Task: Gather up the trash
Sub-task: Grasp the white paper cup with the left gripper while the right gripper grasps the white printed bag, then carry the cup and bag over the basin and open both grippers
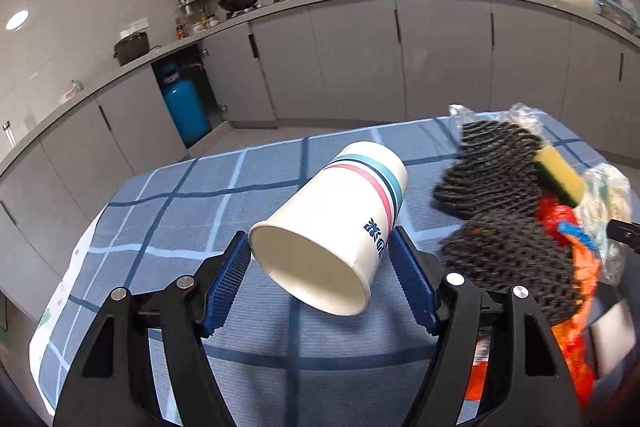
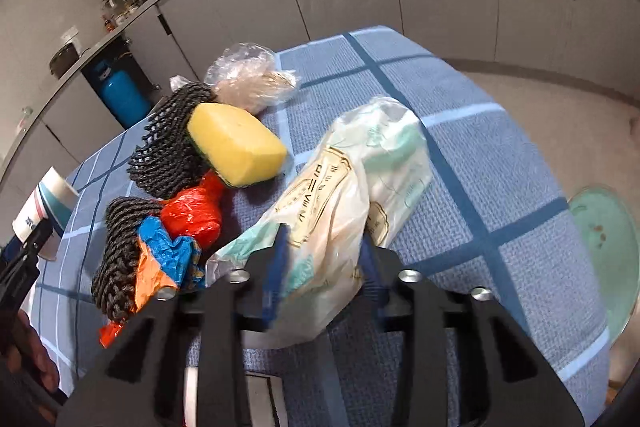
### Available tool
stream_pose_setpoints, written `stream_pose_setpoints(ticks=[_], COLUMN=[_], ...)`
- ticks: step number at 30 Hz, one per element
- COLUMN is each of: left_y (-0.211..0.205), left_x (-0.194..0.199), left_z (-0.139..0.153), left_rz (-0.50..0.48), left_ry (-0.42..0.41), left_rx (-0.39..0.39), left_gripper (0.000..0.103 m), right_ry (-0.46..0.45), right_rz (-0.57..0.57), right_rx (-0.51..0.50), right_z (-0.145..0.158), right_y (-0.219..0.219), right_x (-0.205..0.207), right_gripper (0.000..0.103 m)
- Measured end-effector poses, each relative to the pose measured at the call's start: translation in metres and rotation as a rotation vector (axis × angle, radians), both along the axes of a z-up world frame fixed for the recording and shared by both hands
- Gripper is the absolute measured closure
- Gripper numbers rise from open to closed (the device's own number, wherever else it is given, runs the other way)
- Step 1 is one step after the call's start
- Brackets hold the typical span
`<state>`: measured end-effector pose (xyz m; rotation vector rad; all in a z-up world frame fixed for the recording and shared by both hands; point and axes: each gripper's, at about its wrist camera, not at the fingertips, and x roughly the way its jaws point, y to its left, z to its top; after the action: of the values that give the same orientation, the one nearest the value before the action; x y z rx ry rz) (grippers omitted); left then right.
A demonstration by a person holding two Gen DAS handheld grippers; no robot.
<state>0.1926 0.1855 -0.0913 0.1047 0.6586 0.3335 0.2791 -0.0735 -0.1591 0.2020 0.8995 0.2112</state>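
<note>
My left gripper (image 1: 320, 251) is shut on a white paper cup (image 1: 336, 219) with pink and blue stripes, held tilted with its mouth toward the camera, above the blue checked tablecloth (image 1: 200, 195). The cup also shows at the left edge of the right wrist view (image 2: 44, 199). My right gripper (image 2: 324, 247) is shut on a crumpled cream and green plastic bag (image 2: 348, 187). Left of it lie a yellow sponge (image 2: 236, 143), black foam netting (image 2: 168, 151), a red wrapper (image 2: 196, 211), an orange and blue wrapper (image 2: 168, 259) and a clear bag (image 2: 248, 75).
Grey kitchen cabinets (image 1: 360, 59) and a counter run behind the table. A blue gas cylinder (image 1: 184, 107) stands in an open cabinet. A green round stool (image 2: 604, 243) stands right of the table. The table edge drops off at left and far side.
</note>
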Motion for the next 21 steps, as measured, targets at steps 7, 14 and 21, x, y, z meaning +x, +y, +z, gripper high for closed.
stream_pose_setpoints(ticks=[7, 14, 21], left_y=[-0.030, -0.067, -0.118], left_x=[-0.001, -0.001, 0.006], left_z=[0.017, 0.031, 0.037], left_rz=[-0.064, -0.126, -0.213], left_ry=[-0.032, -0.060, -0.066], left_rx=[-0.001, 0.004, 0.004], left_gripper=[0.032, 0.032, 0.032], right_ry=[-0.063, -0.129, -0.171], right_rz=[0.021, 0.014, -0.025], right_rx=[-0.010, -0.016, -0.014], right_z=[0.017, 0.038, 0.053], right_y=[-0.010, -0.030, -0.070], right_x=[-0.006, -0.018, -0.035], right_gripper=[0.090, 0.091, 0.091])
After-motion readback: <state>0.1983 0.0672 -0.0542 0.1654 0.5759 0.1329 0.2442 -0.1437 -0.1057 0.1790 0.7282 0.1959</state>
